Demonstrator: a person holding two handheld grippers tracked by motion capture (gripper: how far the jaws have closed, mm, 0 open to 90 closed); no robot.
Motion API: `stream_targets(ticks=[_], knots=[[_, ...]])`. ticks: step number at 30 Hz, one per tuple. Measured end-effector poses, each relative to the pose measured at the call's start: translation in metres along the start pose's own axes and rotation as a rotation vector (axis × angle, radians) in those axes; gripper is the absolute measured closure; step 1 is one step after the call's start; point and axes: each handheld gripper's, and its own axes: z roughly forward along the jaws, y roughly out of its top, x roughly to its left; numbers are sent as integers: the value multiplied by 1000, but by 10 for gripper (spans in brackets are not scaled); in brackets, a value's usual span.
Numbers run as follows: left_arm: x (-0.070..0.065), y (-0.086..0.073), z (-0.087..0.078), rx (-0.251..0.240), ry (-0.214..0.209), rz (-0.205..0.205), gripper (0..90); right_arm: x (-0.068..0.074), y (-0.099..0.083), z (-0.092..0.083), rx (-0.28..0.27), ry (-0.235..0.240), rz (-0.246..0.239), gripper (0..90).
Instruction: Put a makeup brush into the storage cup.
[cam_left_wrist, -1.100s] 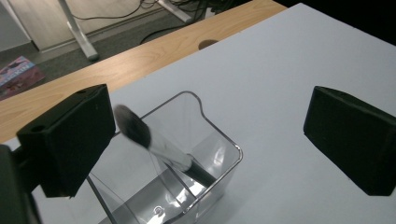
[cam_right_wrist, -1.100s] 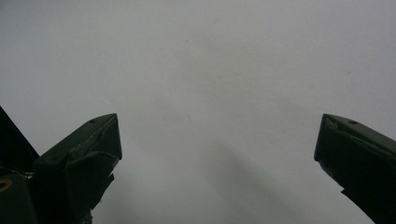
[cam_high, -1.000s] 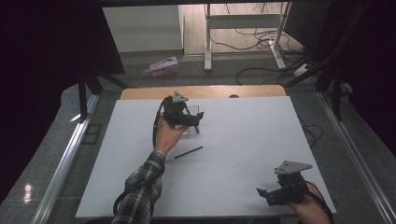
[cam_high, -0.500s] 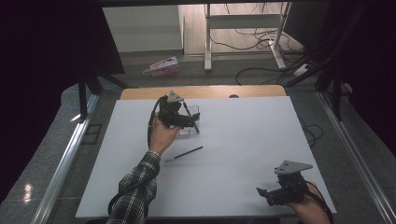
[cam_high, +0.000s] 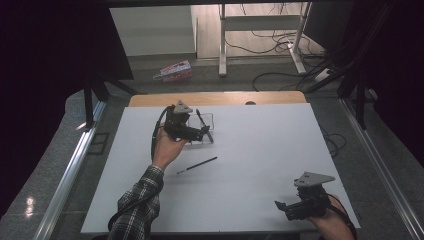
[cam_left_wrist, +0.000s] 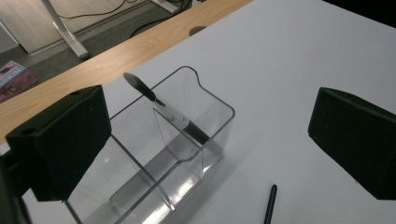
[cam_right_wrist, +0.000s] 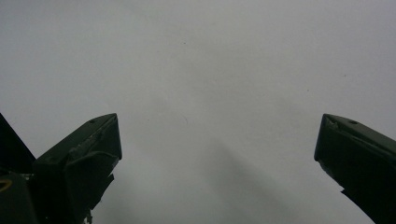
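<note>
Hovering over the clear organizer (cam_high: 207, 131), the left gripper (cam_high: 200, 134) has its jaws spread wide with nothing between them; in the left gripper view the gripper (cam_left_wrist: 205, 154) frames the organizer (cam_left_wrist: 205, 100), neither jaw visibly touching its walls. One black pen (cam_left_wrist: 163, 109) sits inside that organizer, leaning steeply against the inner divider, cap end up and toward the wooden table edge (cam_left_wrist: 107, 60), lower end down in the compartment on the far side of the divider. In the high view that pen (cam_high: 204, 126) runs along the organizer's right side, long axis roughly away-to-near.

Second pen (cam_high: 197, 165) lies flat on the white tabletop (cam_high: 260, 150), just near of the organizer, apart from it. Long axis diagonal: one end toward far-right, other toward near-left. Its tip (cam_left_wrist: 269, 205) pokes in at the bottom of the left gripper view.

Left hand (cam_high: 167, 147) wraps the gripper body from below, forearm in a plaid sleeve (cam_high: 137, 205) reaching forward, gripper pointing right.

Right gripper (cam_high: 281, 209) is parked at the near right corner of the table, well apart from both pens, pointing left. Right gripper (cam_right_wrist: 215, 154) view: jaws released, wide apart, over bare white surface.
</note>
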Motion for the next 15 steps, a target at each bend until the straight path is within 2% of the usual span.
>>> stream_targets(ticks=[15], knots=[[6, -9, -23, -18, 11, 0, 0, -1, 0, -1, -11, 0, 3, 3]])
